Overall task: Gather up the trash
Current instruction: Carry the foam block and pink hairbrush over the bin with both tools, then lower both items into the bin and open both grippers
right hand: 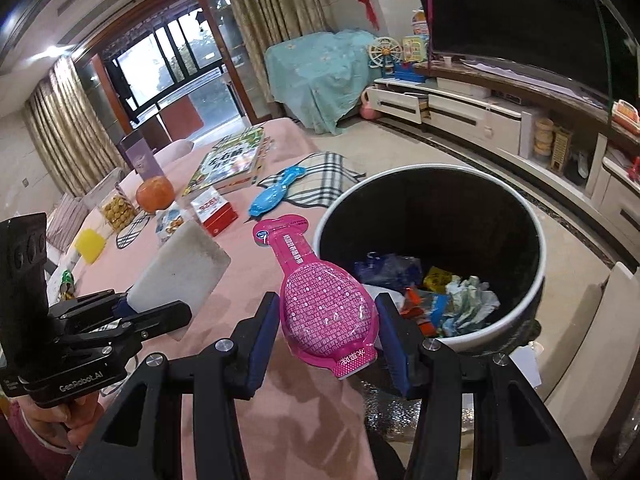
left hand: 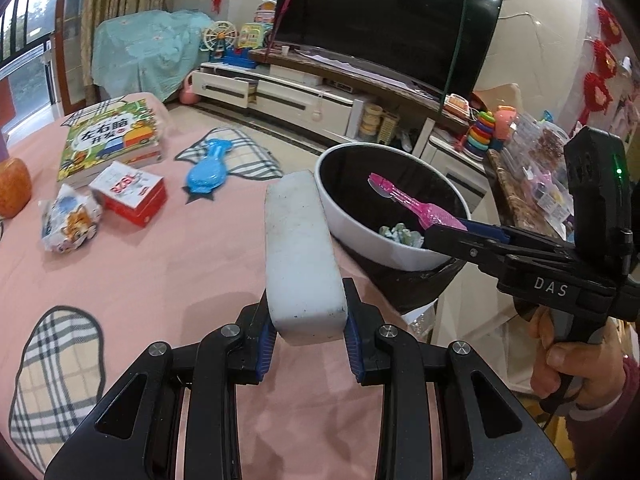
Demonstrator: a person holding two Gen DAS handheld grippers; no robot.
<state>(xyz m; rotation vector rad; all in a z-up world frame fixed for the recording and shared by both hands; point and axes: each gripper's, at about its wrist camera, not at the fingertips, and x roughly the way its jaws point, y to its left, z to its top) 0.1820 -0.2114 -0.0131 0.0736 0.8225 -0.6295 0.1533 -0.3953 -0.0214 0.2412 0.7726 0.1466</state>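
The bin [right hand: 520, 240] stands just beside the table [left hand: 160, 272], right of the book [left hand: 108, 140] and box [left hand: 128, 192].

On your table [left hand: 168, 264], a picture book [left hand: 110, 138] lies at the far edge, with a red and white box [left hand: 130, 192] just in front of it. An orange fruit [right hand: 155, 194] sits toward the far left corner, beside a clear container of yellow balls [right hand: 116, 208]. Beyond the table you see a television [left hand: 384, 20] on a white cabinet [left hand: 280, 94].
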